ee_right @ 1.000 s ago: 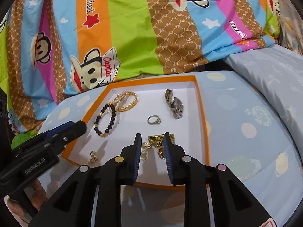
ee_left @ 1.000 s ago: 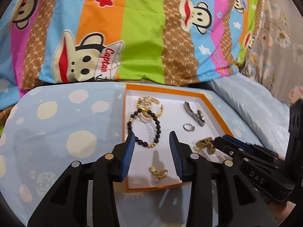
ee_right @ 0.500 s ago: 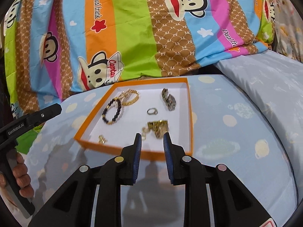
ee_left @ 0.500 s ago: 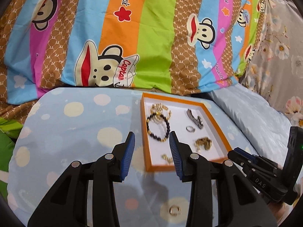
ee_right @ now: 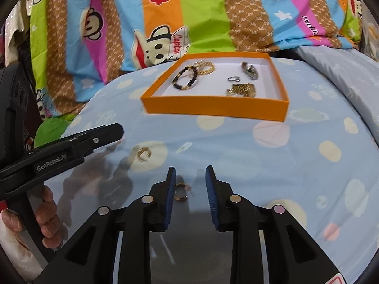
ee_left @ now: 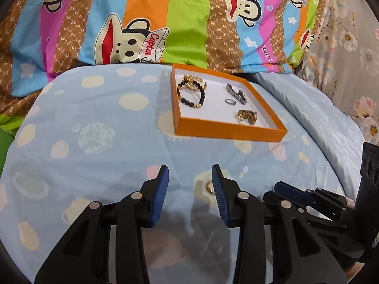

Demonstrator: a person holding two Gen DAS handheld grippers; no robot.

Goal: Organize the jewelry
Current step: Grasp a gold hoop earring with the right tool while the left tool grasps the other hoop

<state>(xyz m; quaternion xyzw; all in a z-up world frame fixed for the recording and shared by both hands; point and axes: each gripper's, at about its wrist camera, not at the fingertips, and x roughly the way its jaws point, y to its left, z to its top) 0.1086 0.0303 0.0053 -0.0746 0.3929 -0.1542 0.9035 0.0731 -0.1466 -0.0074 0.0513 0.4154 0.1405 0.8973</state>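
Observation:
An orange tray (ee_left: 228,132) (ee_right: 213,110) with a white floor sits on the spotted blue sheet. It holds a black bead bracelet (ee_left: 190,93) (ee_right: 186,78), a gold chain bracelet (ee_right: 206,67), a silver ring (ee_left: 230,101), a silver clasp (ee_left: 236,92) and a gold chain heap (ee_left: 247,116) (ee_right: 241,90). My left gripper (ee_left: 190,189) hovers open near the front of the sheet, a loose gold ring (ee_left: 209,187) (ee_right: 144,153) beside its right finger. The right gripper (ee_right: 190,189) is opening its jaws over a small gold hoop (ee_right: 181,191) lying on the sheet, pads not touching it.
A striped monkey-print quilt (ee_left: 165,23) is piled behind the tray. A floral cloth (ee_left: 350,47) lies at the far right. A person's hand (ee_right: 47,215) holds the left gripper's handle. The right gripper's fingers (ee_left: 291,194) show low on the right in the left wrist view.
Both grippers have drawn back from the tray toward the near side of the sheet, so the tray looks smaller. The right jaws have widened. Two loose gold pieces have come into view.

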